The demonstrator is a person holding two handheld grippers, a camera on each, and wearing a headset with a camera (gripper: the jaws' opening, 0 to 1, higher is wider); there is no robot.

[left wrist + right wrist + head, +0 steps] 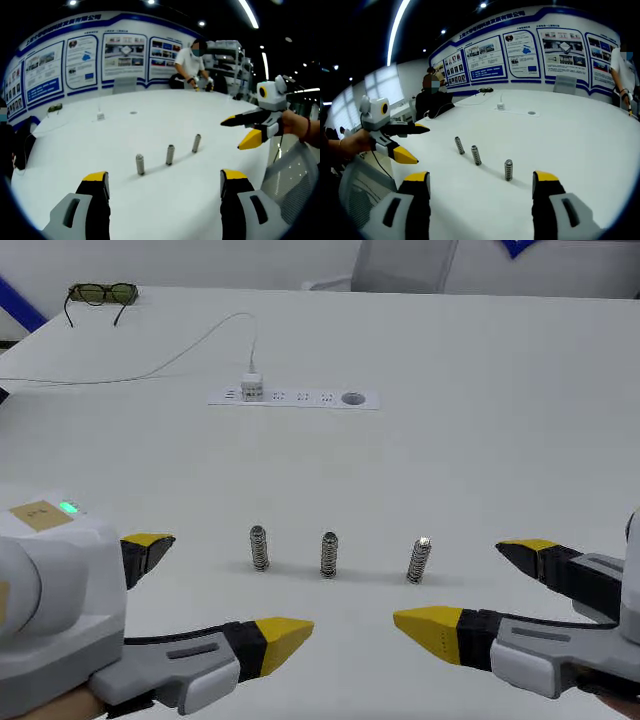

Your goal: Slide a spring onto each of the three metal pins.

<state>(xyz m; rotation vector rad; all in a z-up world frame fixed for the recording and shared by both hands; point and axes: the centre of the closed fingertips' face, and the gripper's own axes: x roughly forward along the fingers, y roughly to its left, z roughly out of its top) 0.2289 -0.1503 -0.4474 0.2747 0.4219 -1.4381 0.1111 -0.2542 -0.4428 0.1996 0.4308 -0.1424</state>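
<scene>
I am holding my left gripper point(240, 582) and right gripper point(446, 582) released and empty, flanking three springs point(329, 554) sitting over their pins point(424, 541) near the table's point(450, 360) front edge. The rightmost spring point(419, 559) is leaning (slightly), so a stray jaw risks toppling it.

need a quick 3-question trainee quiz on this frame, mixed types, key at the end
1. True or false: the left gripper and the right gripper are both open and hold nothing.
2. Multiple choice: how many of the pins already carry a spring? A) one B) two C) three
3. Short answer: what is plugged into the power strip?
Key: 1 true; 2 C; 3 a white plug.
</scene>
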